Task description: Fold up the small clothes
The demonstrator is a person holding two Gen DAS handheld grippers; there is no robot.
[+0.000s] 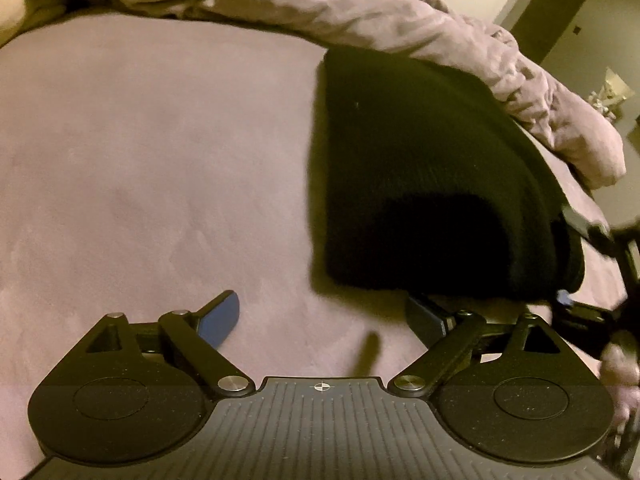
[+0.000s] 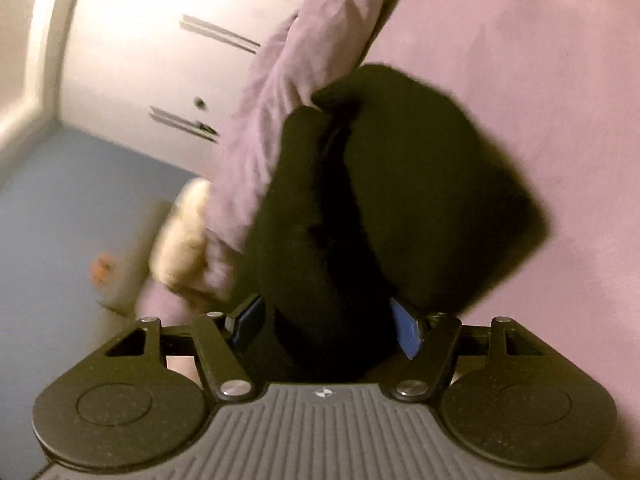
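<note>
Beanie (image 2: 400,184) sits between parted right gripper (image 2: 332,324) pads, seemingly loose — left gripper (image 1: 324,320) agape, empty — wardrobe (image 2: 168,60) right cam only.

A black knit garment (image 1: 432,184), thick and fuzzy, lies doubled over on the pale purple bed sheet (image 1: 160,160). Its far edge touches the rumpled purple duvet (image 1: 360,12) bunched along the sheet.

A bed with a mauve sheet (image 1: 140,140) filled most of the view, and a crumpled quilt (image 1: 360,12) of the same colour lay bunched along its far edge. Beyond stood a white wardrobe (image 2: 160,40) with slim handles (image 2: 218,34). The floor (image 2: 60,208) was blue. The light was dim and yellowish.
</note>
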